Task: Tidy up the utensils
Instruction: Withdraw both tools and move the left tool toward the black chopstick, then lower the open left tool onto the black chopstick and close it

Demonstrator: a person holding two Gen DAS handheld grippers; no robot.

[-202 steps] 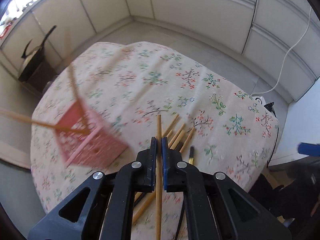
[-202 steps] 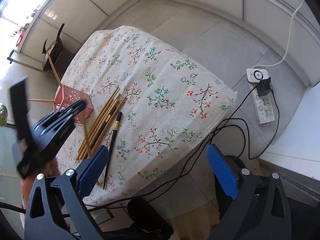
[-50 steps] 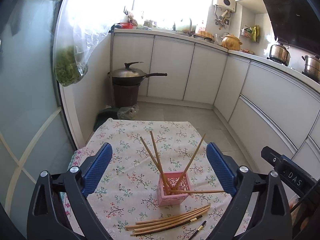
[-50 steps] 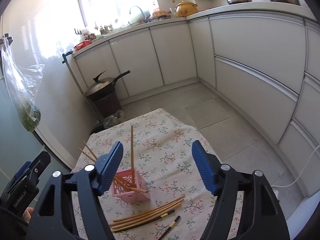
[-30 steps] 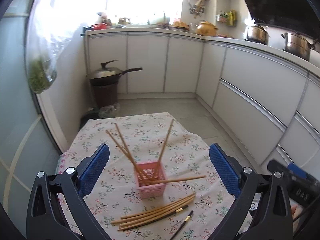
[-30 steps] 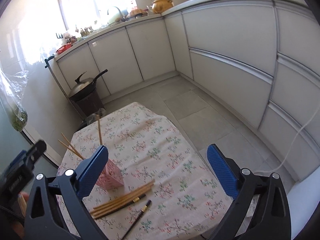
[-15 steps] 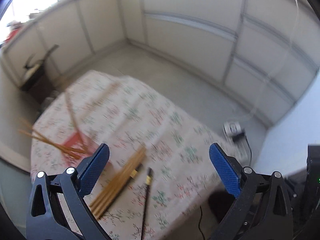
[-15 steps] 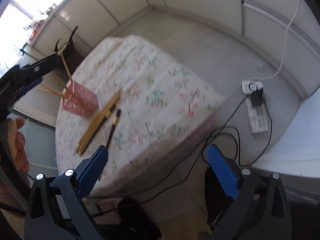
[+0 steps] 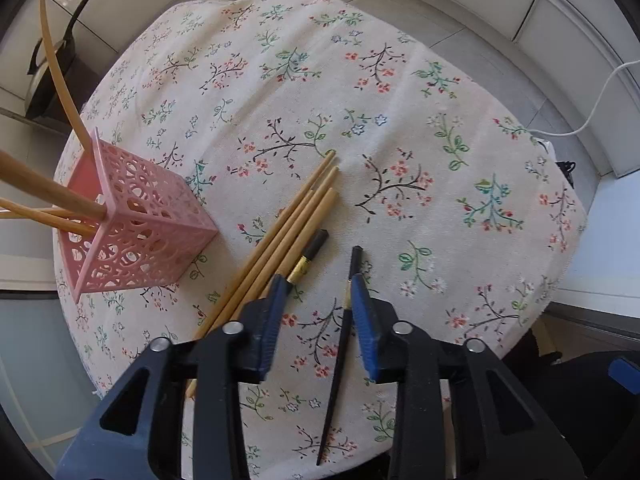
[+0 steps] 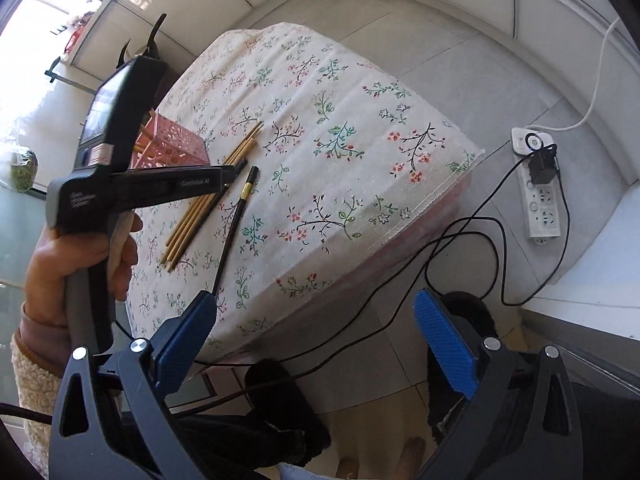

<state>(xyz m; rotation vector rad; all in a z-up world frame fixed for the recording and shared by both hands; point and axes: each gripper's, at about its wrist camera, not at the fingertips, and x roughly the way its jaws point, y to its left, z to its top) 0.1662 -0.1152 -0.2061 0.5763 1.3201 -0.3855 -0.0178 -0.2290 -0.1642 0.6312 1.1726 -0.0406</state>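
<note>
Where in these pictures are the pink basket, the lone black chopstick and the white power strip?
pink basket point(image 9: 160, 236): left wrist view, on its perforated side wall.
black chopstick point(image 9: 336, 372): left wrist view, mid-shaft, on the cloth.
white power strip point(image 10: 540, 208): right wrist view, on its sockets, on the floor.

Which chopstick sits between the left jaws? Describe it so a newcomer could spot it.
Start at the pink lattice basket on the floral tablecloth. Beside it lies a bundle of bamboo chopsticks with one black chopstick alongside. The target is the lone black chopstick, apart from that bundle and near the table edge: black, gold band, tapering to a fine point.
</note>
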